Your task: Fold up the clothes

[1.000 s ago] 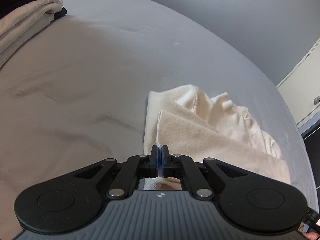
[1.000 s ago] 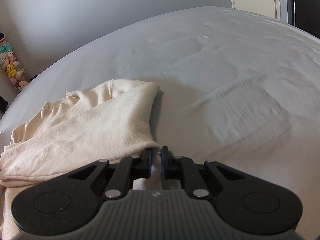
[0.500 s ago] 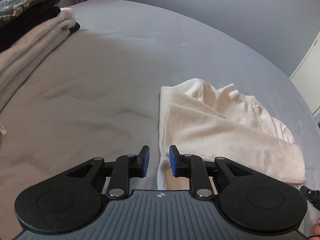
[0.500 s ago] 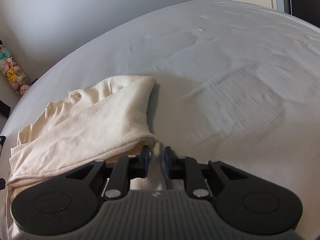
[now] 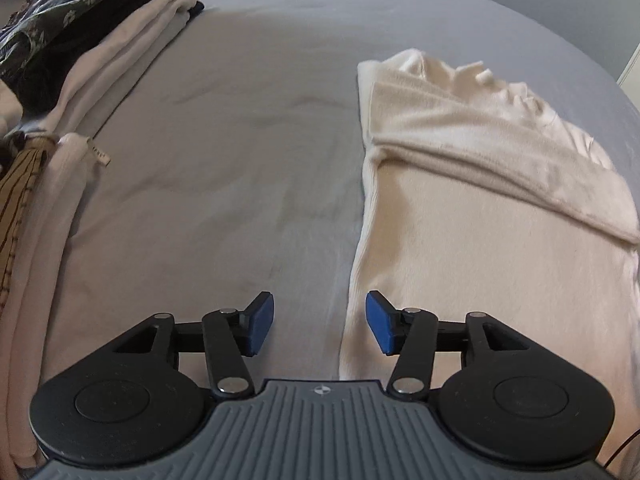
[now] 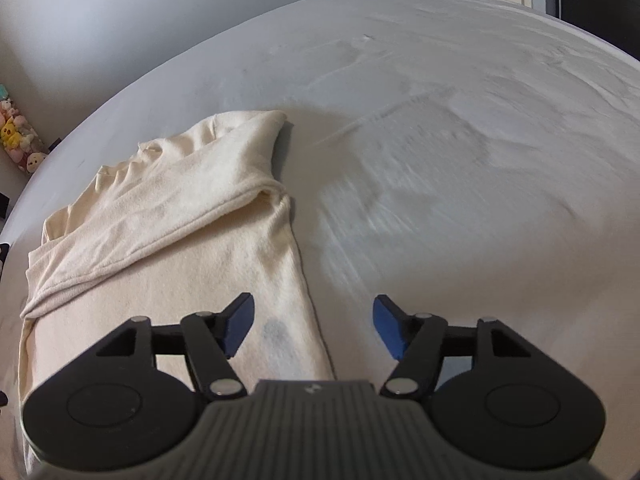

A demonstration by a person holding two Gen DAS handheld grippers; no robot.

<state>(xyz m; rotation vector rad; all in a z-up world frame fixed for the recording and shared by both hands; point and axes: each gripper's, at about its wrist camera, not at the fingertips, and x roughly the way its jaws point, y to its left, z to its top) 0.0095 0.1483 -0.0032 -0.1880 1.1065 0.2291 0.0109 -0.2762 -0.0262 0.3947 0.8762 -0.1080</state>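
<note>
Left gripper (image 5: 320, 322): jaws spread wide, blue pads bare, nothing held. It hangs over the left edge of the cream garment (image 5: 480, 208), one finger above the grey bed sheet (image 5: 224, 152), the other above the cloth.

Right gripper (image 6: 313, 330): jaws likewise wide apart and empty. Its left finger stands over the garment (image 6: 168, 240), its right finger over bare sheet (image 6: 460, 140); the cloth's right edge runs between them.

The garment lies flat on the sheet with its far portion folded back toward the near side — the fold forms a diagonal hem across the body. A greyish mark (image 6: 276, 330) shows on the cloth just by the right gripper's left finger.

Along the left margin of the left wrist view — a stack of folded clothes (image 5: 80, 60), pale items below, dark and floral ones on top. Small plush toys (image 6: 18, 136) stand by the wall in the right wrist view.
</note>
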